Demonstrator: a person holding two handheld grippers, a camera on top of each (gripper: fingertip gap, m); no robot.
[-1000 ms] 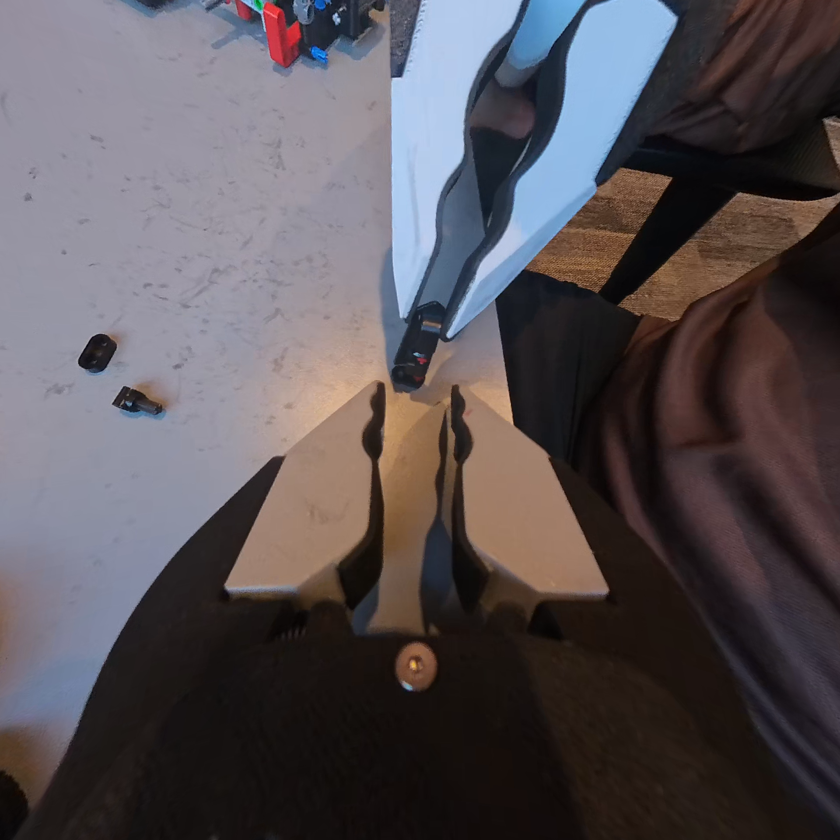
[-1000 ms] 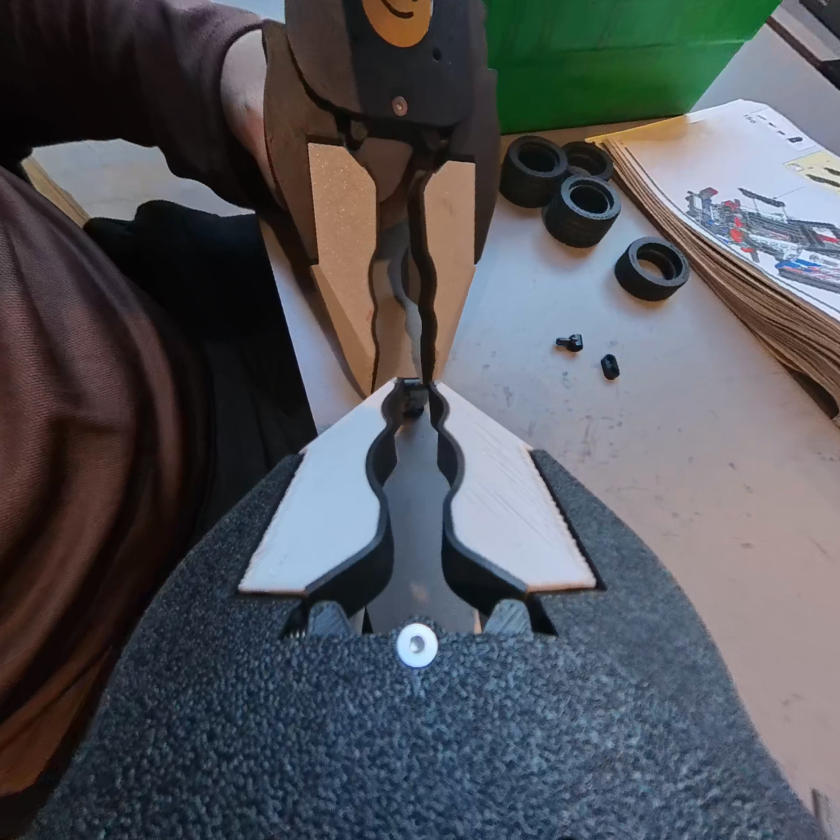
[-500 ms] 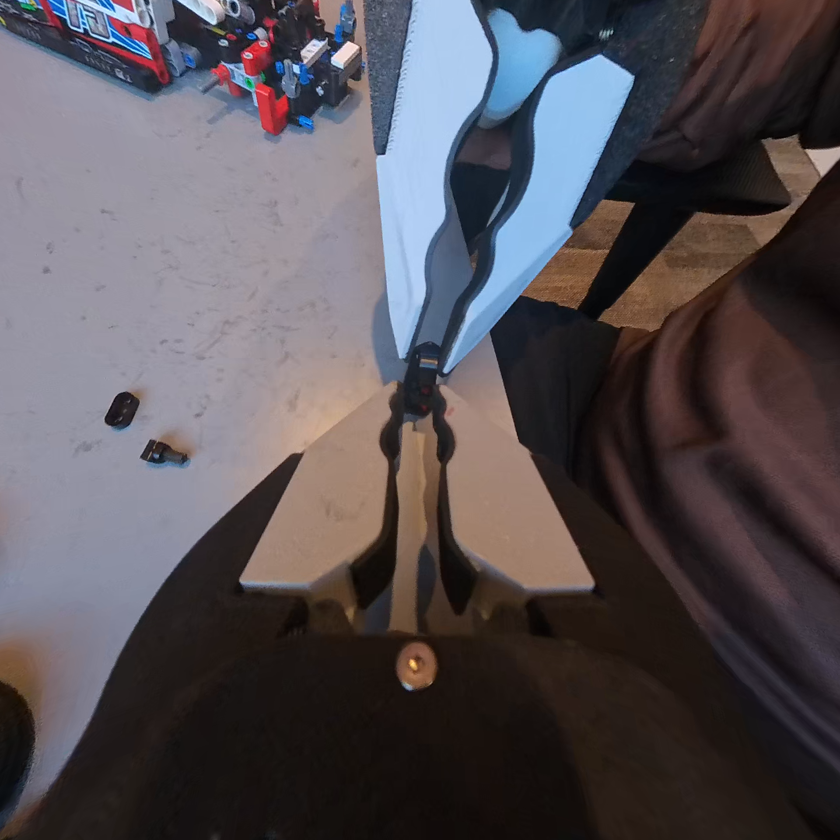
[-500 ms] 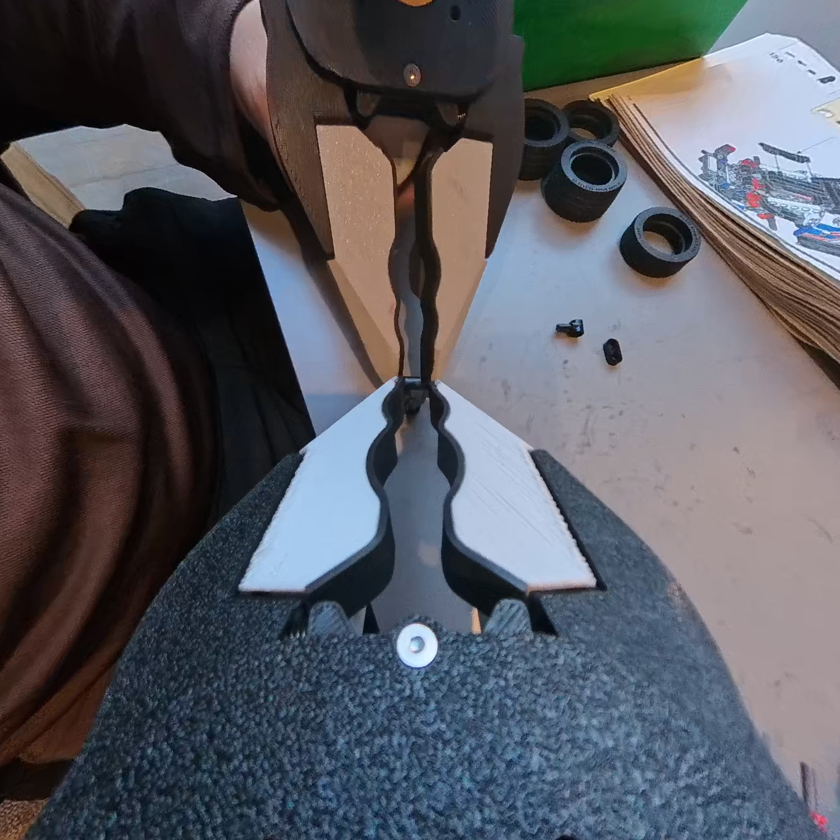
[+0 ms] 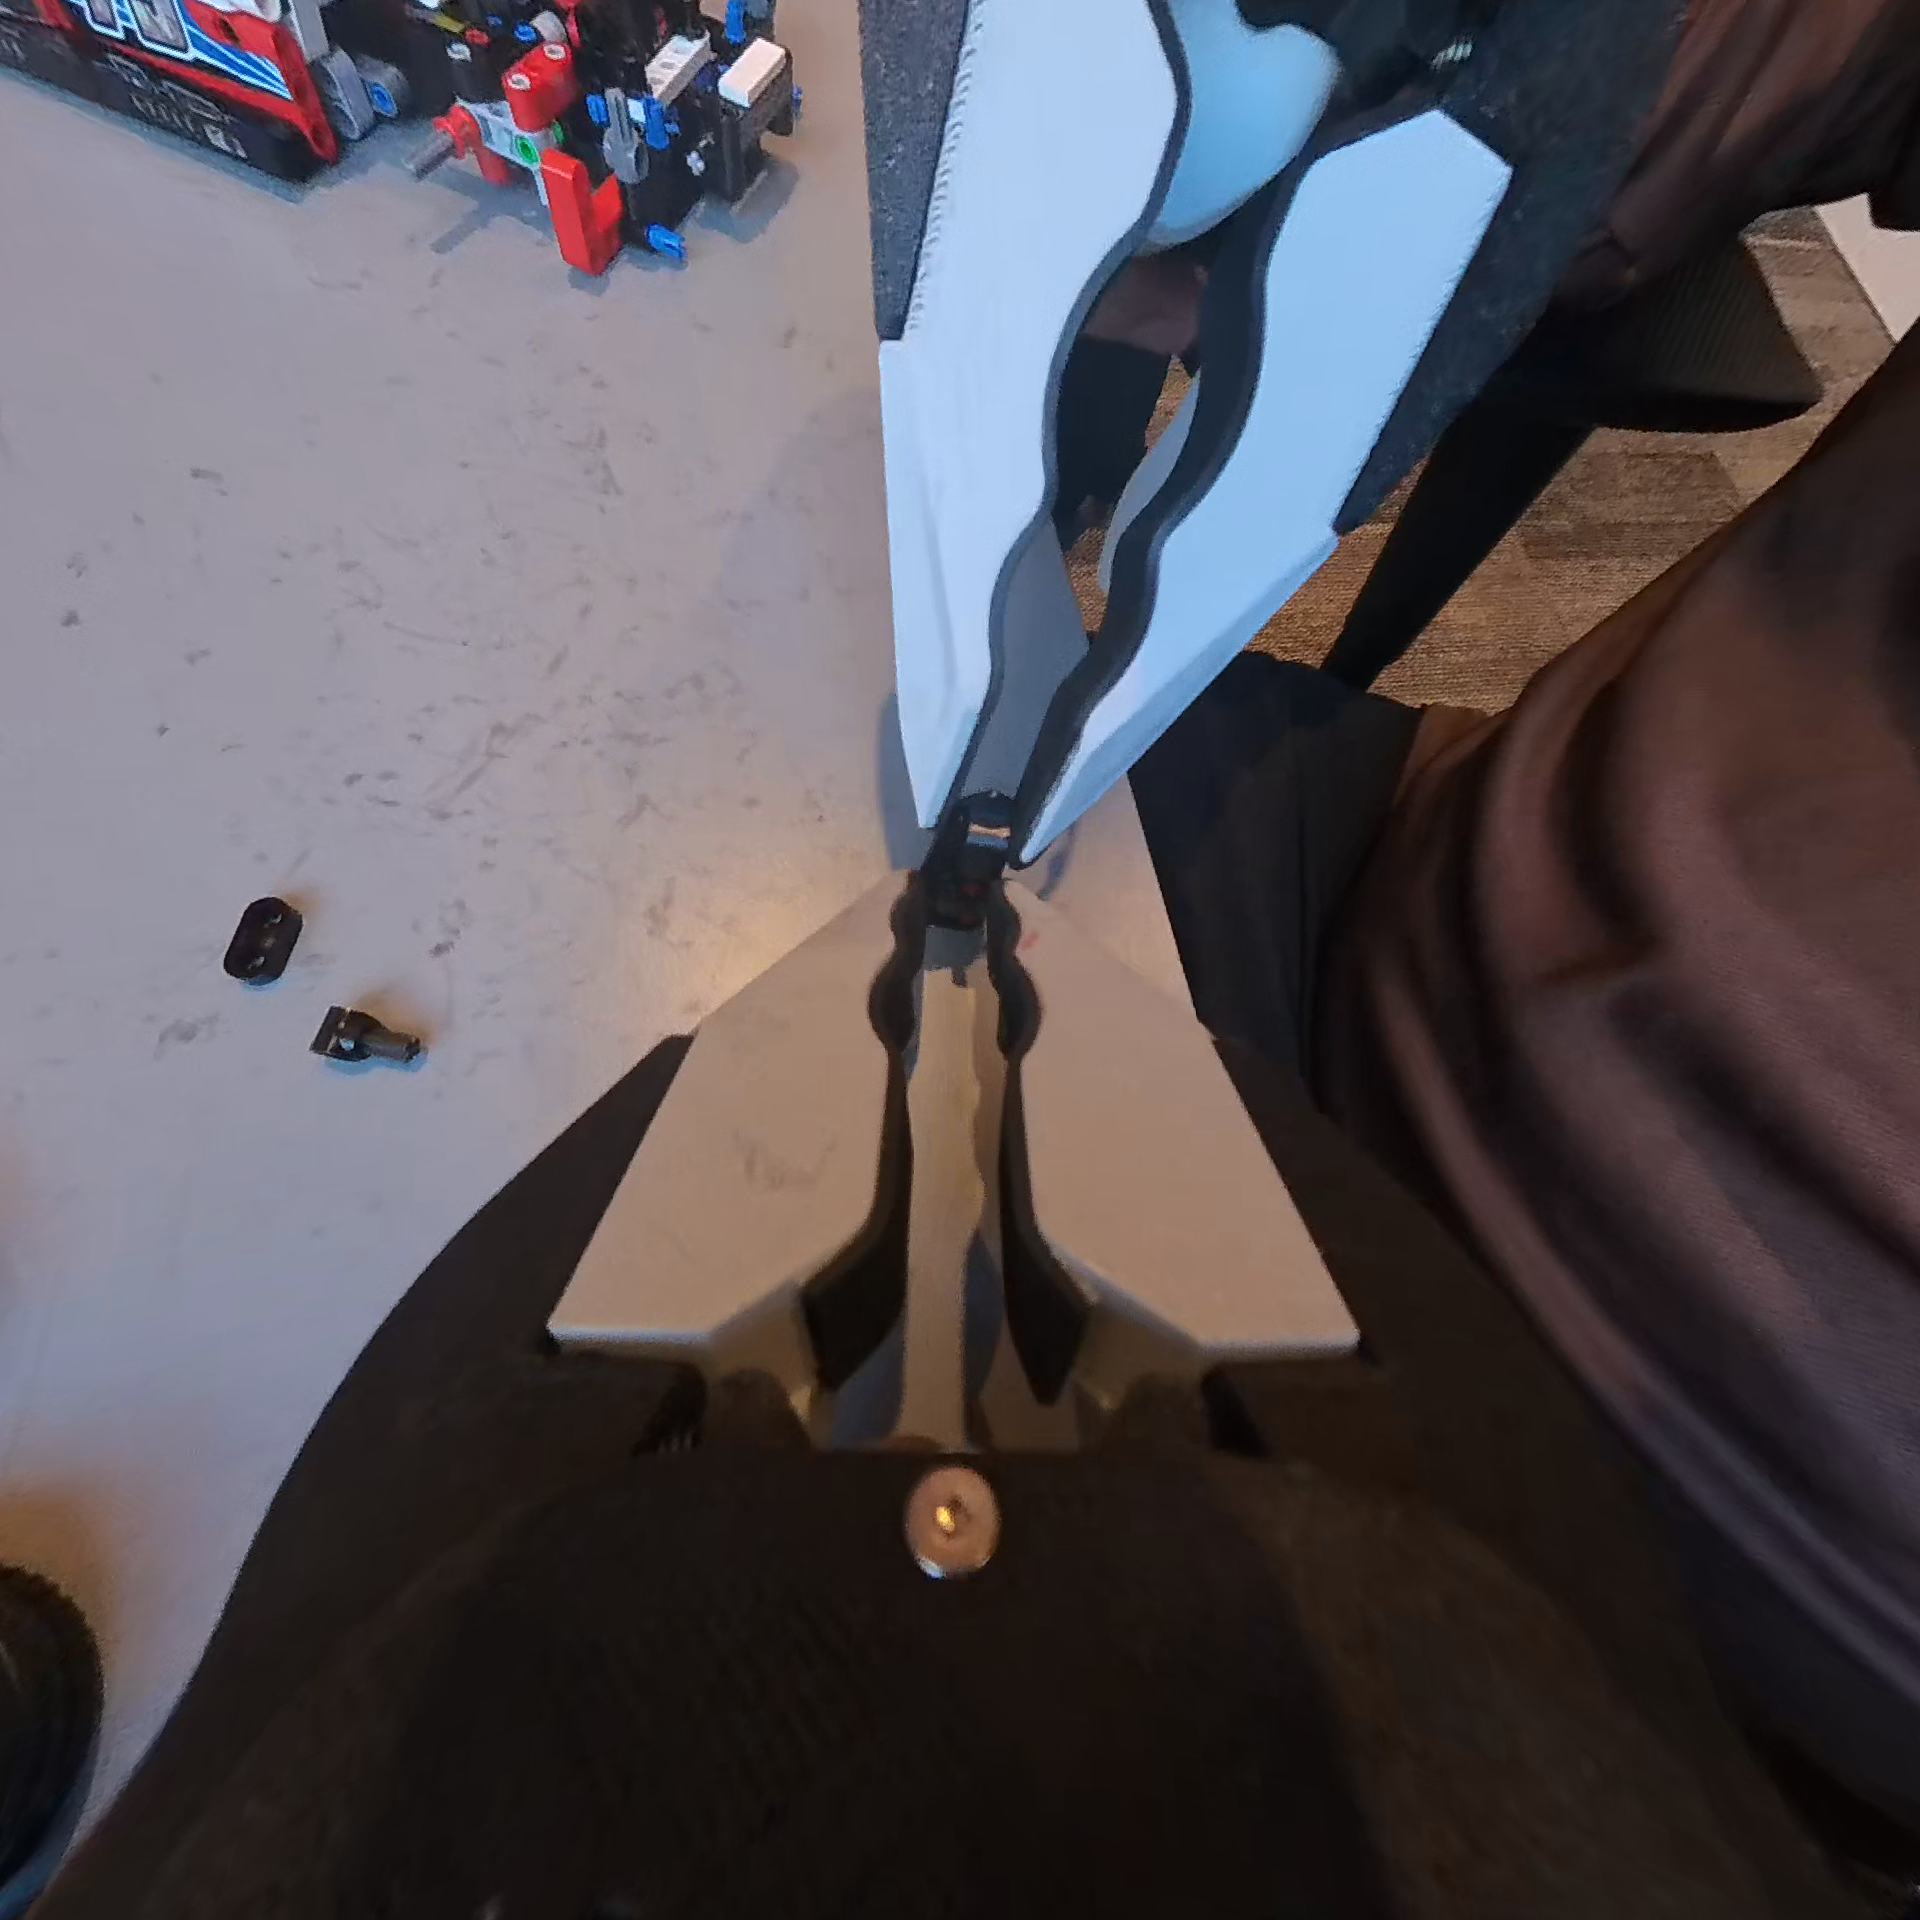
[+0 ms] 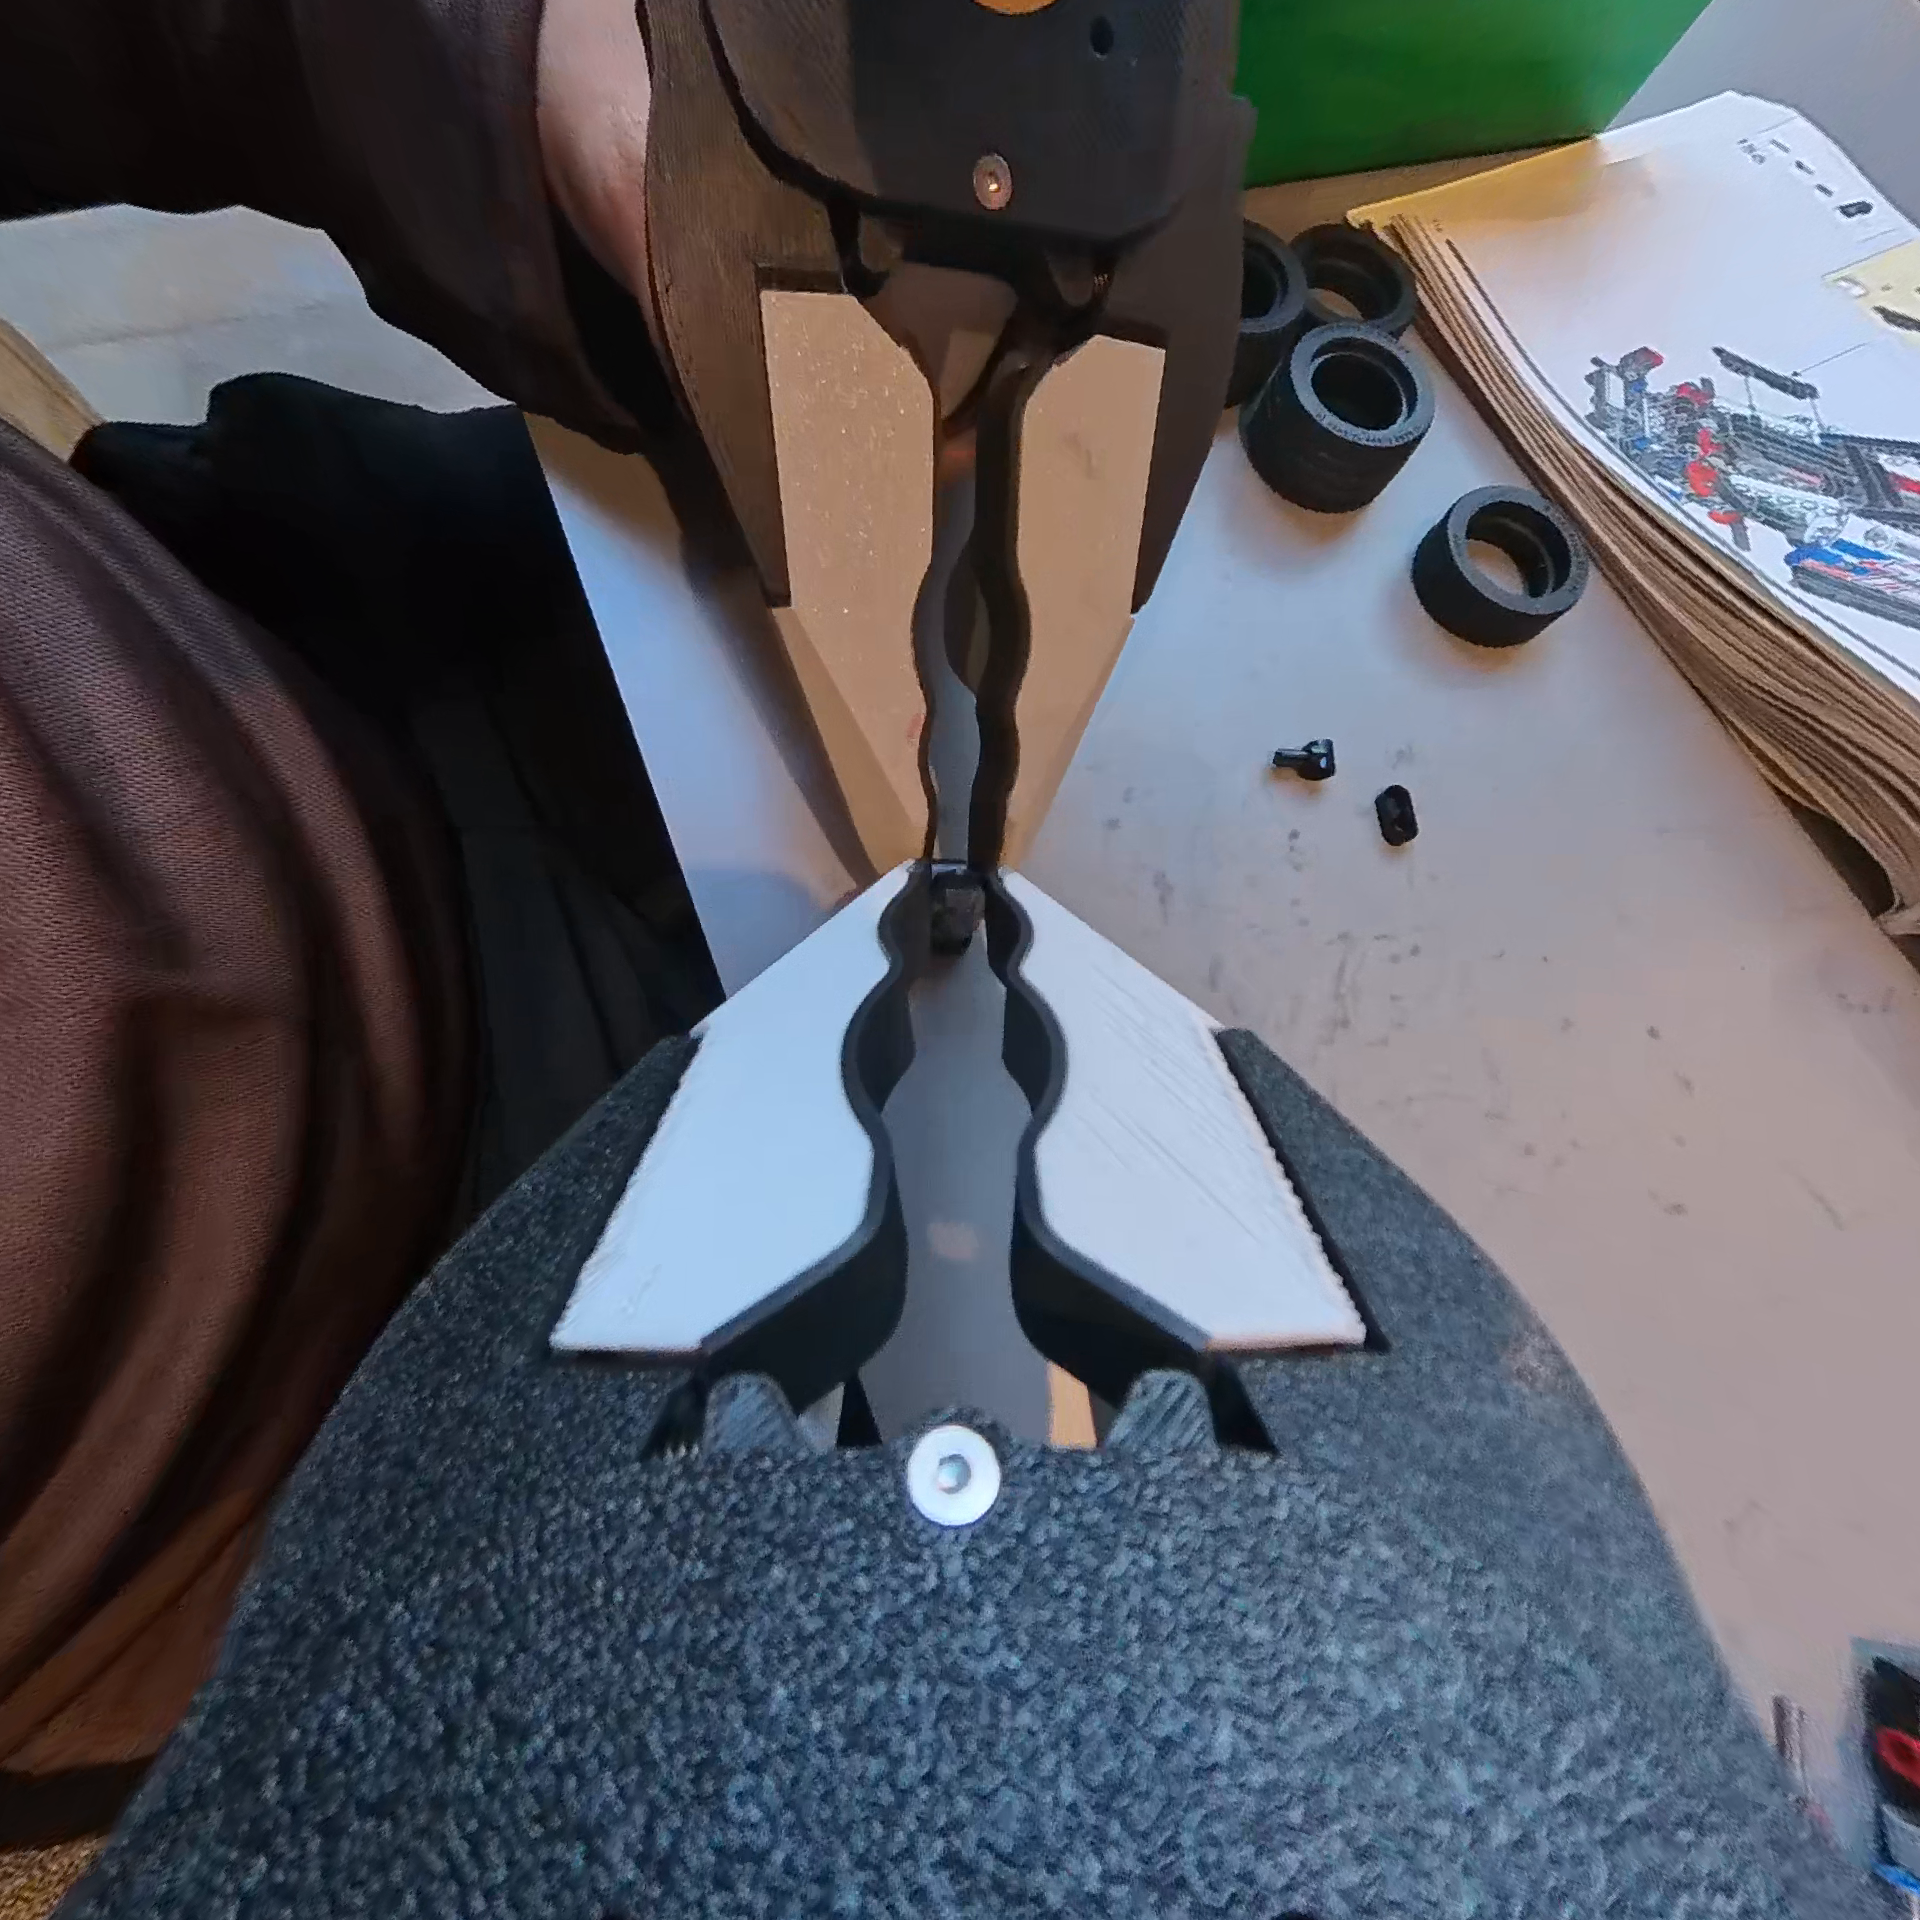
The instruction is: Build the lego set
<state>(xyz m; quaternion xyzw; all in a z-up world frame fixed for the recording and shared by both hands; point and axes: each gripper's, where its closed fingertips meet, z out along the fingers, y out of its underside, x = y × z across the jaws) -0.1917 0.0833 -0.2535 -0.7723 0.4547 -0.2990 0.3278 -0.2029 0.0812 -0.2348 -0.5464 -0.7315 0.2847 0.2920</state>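
At the near edge of the worktop (image 5: 436,582), both claws are meeting tip to tip over one small black lego piece (image 5: 971,868). A second ago the left claw (image 5: 954,909) was standing apart from the piece with its jaws spread; now its jaws are drawn narrow and pinching the piece's near end. The right claw (image 5: 982,831) is gripping the far end, tightly closed on it, just as it was a second ago. In the right wrist view the same black piece (image 6: 954,902) is sitting between the right claw (image 6: 956,883) tips, with the left claw (image 6: 961,847) coming down onto it from above.

Beyond the piece, the half-built lego model (image 5: 582,114) is now showing much more of itself at the top edge than it did a second ago, though it is still cut off by the frame. Two loose black parts (image 5: 312,987) are lying on the worktop well to the left of the held piece, lower in the picture than before.

Past the held piece in the right wrist view, black tyres (image 6: 1351,405) are sitting beside the instruction booklet (image 6: 1704,436), with a green box (image 6: 1434,83) behind them. How the held piece is shaped is hard to make out, as the claw tips are covering most of it. A brown sleeve (image 6: 208,935) is filling the left side.
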